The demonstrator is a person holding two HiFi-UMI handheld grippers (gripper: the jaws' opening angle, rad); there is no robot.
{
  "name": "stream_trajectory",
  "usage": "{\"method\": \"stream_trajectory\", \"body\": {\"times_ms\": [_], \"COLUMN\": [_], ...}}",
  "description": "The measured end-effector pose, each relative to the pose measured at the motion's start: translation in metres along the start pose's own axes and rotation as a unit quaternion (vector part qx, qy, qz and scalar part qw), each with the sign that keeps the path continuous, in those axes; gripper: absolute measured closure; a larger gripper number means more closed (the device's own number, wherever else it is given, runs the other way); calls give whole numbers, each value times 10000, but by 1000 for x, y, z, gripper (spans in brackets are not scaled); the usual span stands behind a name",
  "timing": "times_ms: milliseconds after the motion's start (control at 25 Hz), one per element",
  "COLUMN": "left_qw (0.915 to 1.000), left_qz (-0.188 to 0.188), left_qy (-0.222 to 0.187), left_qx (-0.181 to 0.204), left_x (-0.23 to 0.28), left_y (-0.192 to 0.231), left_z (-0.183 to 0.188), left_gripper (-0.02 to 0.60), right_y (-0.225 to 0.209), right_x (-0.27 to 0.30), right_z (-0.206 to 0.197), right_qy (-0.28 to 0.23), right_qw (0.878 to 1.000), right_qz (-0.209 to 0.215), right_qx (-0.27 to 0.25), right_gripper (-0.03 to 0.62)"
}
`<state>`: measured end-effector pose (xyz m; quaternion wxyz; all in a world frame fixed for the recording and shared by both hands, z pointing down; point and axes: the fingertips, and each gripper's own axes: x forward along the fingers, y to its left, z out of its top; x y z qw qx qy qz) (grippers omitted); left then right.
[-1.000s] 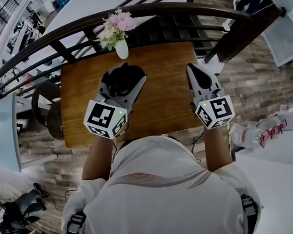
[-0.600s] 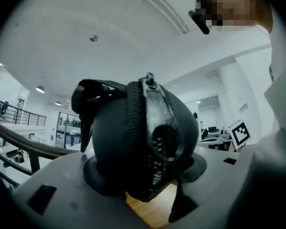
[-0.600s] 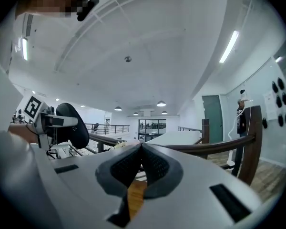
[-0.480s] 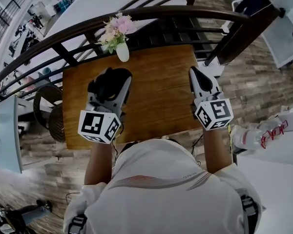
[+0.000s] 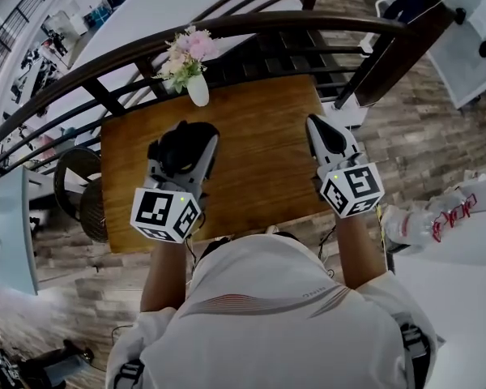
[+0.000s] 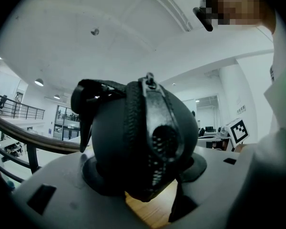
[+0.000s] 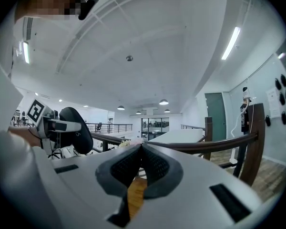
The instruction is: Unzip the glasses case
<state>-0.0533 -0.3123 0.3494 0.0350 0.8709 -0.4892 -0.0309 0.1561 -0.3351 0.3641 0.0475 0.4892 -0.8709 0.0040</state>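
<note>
**Black zip-round glasses case (image 6: pixel 133 142) sits clamped across its two rounded flanks by the wide-spread jaws of the left gripper (image 5: pixel 182 154), held over a wooden table (image 5: pixel 259 136).**

The moulded shell looks stiff and light, so the squeeze should hold it without crushing, though its smooth skin may slip under a hard tug. The zipper track (image 6: pixel 155 123) runs over the end between the jaws, with what looks like the small pull (image 6: pixel 149 78) at the top, the likely spot to pinch. The right gripper (image 7: pixel 141 149), jaws pressed together on nothing, hangs well off to the left gripper's right.
</note>
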Motion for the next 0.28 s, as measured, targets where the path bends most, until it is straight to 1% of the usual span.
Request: {"method": "stream_trajectory", "body": {"times_ms": [280], "left_qw": [10000], "left_qz": [-57], "left_qy": [74], "left_qx": [21], "left_x": [0], "left_y": [-7], "left_z": [-5], "left_gripper": [322], "right_y": [6], "right_x": [-3], "right_z": [-4], "right_qy": [54], "right_qw": [10000], "right_qz": [74], "right_qx": [-7], "right_gripper": [543]}}
